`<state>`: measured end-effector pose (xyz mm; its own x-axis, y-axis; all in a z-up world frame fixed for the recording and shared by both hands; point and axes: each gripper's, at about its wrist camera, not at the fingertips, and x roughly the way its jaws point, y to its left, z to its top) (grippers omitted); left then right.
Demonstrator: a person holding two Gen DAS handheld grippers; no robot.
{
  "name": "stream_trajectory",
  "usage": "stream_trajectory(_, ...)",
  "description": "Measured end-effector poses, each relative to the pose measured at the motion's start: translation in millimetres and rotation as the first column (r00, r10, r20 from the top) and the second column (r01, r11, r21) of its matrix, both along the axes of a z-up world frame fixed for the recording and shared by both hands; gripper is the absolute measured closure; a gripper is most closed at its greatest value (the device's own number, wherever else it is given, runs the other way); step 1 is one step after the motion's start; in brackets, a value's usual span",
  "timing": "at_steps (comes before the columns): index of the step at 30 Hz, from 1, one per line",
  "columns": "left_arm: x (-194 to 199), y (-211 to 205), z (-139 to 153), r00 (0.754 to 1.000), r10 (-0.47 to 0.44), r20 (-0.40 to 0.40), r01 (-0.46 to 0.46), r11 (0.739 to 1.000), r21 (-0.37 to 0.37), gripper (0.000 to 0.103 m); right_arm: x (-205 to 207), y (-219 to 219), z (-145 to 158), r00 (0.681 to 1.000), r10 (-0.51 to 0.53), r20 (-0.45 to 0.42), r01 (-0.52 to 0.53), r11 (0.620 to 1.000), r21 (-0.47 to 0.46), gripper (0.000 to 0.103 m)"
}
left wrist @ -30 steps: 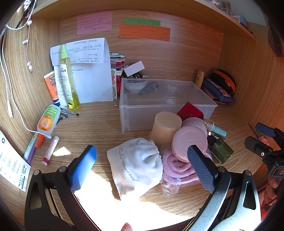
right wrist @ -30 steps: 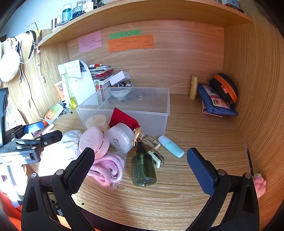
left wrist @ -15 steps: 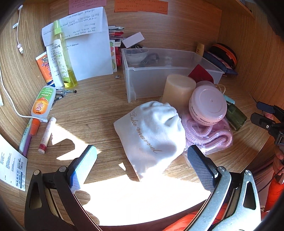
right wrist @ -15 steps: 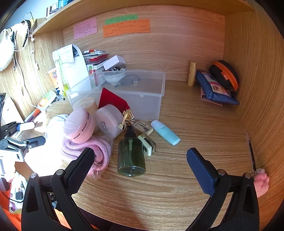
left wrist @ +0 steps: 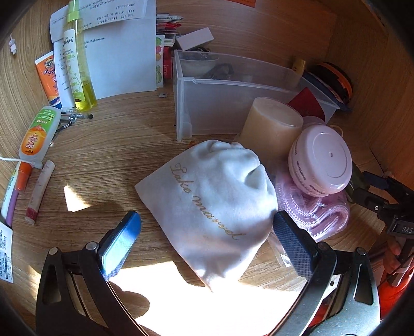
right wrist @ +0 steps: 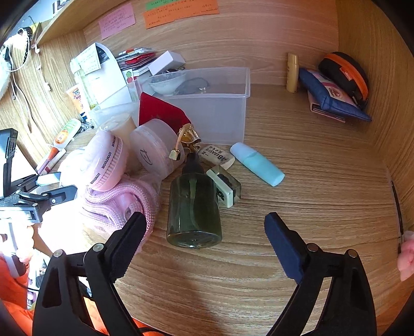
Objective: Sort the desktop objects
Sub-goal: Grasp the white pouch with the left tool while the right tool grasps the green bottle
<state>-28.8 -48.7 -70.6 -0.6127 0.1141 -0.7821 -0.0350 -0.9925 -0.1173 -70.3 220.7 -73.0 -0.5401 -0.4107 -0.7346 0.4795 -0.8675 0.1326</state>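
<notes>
Left wrist: spread left gripper (left wrist: 207,241) straddles white pouch (left wrist: 212,204)

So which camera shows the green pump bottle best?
The right wrist view: the green pump bottle stands whole between the open right gripper fingers. The left wrist view shows only a dark sliver of it behind the pink jar.

Sunlit wooden desk (right wrist: 297,160) in a wood-panelled alcove (right wrist: 258,38) with sticky notes (right wrist: 178,11).

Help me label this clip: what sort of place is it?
Probably a home or dorm study desk: a wooden desk alcove with coloured paper notes stuck on the back wall, and a clear plastic storage bin amid toiletries.
</notes>
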Motion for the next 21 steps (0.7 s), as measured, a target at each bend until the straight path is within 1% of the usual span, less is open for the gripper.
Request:
stream_trajectory(3,-10.0,-0.6,-2.9,1.000,-0.005,0.028,0.005,1.000,0.005,0.000,-3.5,-2.0,-3.2,1.000,0.003,0.014,-0.003,1.000,0.001,0.018)
stream_trajectory(6,-19.7,0.8,-7.1,0.998,-0.016,0.059,0.017,1.000,-0.011,0.000,-4.6,-5.3,-5.8,1.000,0.007,0.019,-0.007,1.000,0.013,0.028)
stream_trajectory(8,-22.4,2.0,-6.9,0.998,-0.028,0.064,0.030,0.999,-0.021,0.000,-4.6,-6.2,-5.9,1.000,0.008,0.016,-0.008,1.000,0.015,0.028)
stream_trajectory(10,-26.3,1.1,-7.5,0.996,-0.040,0.073,0.041,0.999,-0.014,0.000,-4.9,-6.1,-4.6,1.000,0.004,0.011,-0.004,1.000,0.015,0.029)
stream_trajectory(12,-30.5,2.4,-8.6,0.997,-0.039,0.073,0.042,0.999,-0.033,0.000,-5.8,-6.9,-4.4,1.000,0.001,0.004,-0.001,1.000,0.019,0.029)
stream_trajectory(13,-32.5,5.1,-9.8,0.996,-0.043,0.073,0.047,0.998,-0.052,0.000,-6.0,-7.7,-4.6,1.000,0.001,0.002,-0.001,1.000,0.021,0.032)
stream_trajectory(15,-33.8,8.0,-11.2,0.997,-0.049,0.058,0.053,0.997,-0.065,0.000,-7.4,-10.3,-7.4,1.000,0.013,0.006,-0.013,0.999,0.031,0.043)
stream_trajectory(16,-34.1,9.3,-11.5,0.998,-0.048,0.050,0.051,0.997,-0.065,0.000,-6.9,-11.9,-8.3,1.000,0.011,-0.005,-0.011,0.999,0.042,0.052)
stream_trajectory(18,-32.9,9.2,-12.4,0.999,-0.045,0.028,0.047,0.997,-0.059,0.000,-6.6,-13.6,-9.0,1.000,0.015,-0.012,-0.014,0.998,0.055,0.064)
stream_trajectory(19,-31.8,8.9,-12.4,0.999,-0.041,0.019,0.042,0.997,-0.057,0.001,-6.5,-13.1,-8.5,1.000,0.016,-0.013,-0.015,0.998,0.054,0.064)
stream_trajectory(21,-28.2,8.6,-10.5,0.999,-0.043,-0.004,0.042,0.998,-0.051,0.016,-4.6,-11.3,-6.4,0.999,0.011,-0.035,-0.009,0.999,0.052,0.065)
